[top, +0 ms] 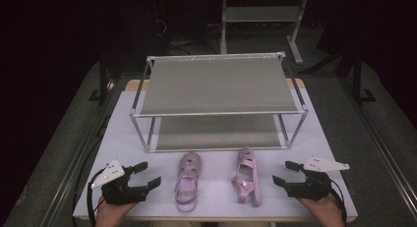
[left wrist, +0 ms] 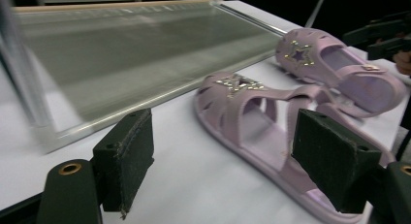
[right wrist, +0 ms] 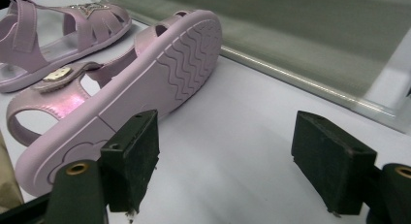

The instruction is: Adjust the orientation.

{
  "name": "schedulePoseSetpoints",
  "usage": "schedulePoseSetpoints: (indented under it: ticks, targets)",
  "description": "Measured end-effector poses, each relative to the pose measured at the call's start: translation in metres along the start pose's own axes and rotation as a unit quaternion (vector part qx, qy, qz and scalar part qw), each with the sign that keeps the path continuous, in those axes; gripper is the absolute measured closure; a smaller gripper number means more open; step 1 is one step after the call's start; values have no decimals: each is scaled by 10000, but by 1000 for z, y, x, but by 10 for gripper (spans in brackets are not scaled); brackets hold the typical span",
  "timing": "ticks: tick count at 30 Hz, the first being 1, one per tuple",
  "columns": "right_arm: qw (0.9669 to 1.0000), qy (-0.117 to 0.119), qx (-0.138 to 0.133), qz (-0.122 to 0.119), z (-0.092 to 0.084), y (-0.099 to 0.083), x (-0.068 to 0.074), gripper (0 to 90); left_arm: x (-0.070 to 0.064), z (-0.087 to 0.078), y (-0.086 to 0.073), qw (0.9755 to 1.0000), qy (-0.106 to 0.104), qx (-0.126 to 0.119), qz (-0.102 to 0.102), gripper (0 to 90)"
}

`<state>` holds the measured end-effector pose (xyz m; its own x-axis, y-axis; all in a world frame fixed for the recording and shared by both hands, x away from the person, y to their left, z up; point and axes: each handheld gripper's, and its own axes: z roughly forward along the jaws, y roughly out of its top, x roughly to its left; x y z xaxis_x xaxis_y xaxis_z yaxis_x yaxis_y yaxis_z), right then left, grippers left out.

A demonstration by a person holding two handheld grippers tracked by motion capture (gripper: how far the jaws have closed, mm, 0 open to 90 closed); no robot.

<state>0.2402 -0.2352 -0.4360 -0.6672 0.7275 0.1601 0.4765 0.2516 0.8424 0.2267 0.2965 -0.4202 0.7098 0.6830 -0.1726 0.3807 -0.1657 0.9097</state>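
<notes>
Two pink sandals lie on the worktop at the rack's [top: 216, 84] 6 o'clock: one [top: 187, 180] flat, one [top: 247, 175] on its side. Likely light and flexible; grip the sole edge. Both tongs, left [top: 142, 175] and right [top: 285, 173], gape empty.

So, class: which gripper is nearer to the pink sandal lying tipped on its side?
Right. The right gripper sits just beside the tipped sandal, on its right. The left gripper is farther off, beyond the upright sandal.
</notes>
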Motion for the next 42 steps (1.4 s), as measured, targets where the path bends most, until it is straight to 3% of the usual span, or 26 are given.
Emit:
schedulePoseSetpoints:
  ticks: [10, 19, 42]
  targets:
    - [9999, -49, -9, -88, 0, 1, 2, 236, -24, 13, 2, 9996, -245, 42, 149, 226]
    - [9999, -50, -34, -92, -1, 1, 3, 236, -35, 25, 2, 9992, -348, 164, 56, 244]
    - [9999, -30, 2, -108, 1, 1, 5, 237, -47, 39, -1, 9978, -241, 625, -19, 589]
